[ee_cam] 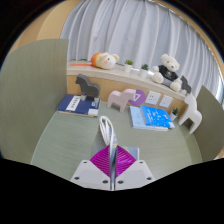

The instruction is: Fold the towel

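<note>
My gripper (pixel 111 160) is low over the table with its two magenta pads (pixel 100 160) pressed close together. A thin white strip of cloth (pixel 105 130), which looks like the edge of the towel, is pinched between them and rises ahead of the fingertips. A flat grey-green sheet (pixel 85 135) covers the table beyond and beside the fingers; I cannot tell whether it is the rest of the towel or a mat.
A blue book (pixel 76 103) lies far left and a light blue book (pixel 152 117) far right. Small white chair-shaped items (pixel 125 100) stand between them. Two teddy bears (pixel 106 62) (pixel 168 70) sit on a wooden shelf before a curtain.
</note>
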The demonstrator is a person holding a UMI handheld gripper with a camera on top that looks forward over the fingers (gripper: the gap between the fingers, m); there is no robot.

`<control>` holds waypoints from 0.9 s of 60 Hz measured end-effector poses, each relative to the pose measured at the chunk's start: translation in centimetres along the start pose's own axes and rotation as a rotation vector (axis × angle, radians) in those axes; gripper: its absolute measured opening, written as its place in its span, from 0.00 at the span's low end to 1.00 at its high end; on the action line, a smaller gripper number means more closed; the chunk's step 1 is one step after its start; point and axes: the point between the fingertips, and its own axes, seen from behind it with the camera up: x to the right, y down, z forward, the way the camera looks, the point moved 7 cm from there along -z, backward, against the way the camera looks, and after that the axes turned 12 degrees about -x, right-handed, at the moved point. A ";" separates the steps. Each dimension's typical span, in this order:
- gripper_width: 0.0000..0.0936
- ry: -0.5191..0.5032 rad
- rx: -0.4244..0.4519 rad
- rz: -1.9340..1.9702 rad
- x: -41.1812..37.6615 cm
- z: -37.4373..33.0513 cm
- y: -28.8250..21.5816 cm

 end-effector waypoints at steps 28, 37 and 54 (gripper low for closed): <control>0.76 -0.067 -0.062 -0.060 11.4 2.1 7.3; 0.79 -0.105 0.005 0.025 12.5 -3.2 5.8; 0.79 -0.124 0.132 0.133 15.0 -12.7 7.8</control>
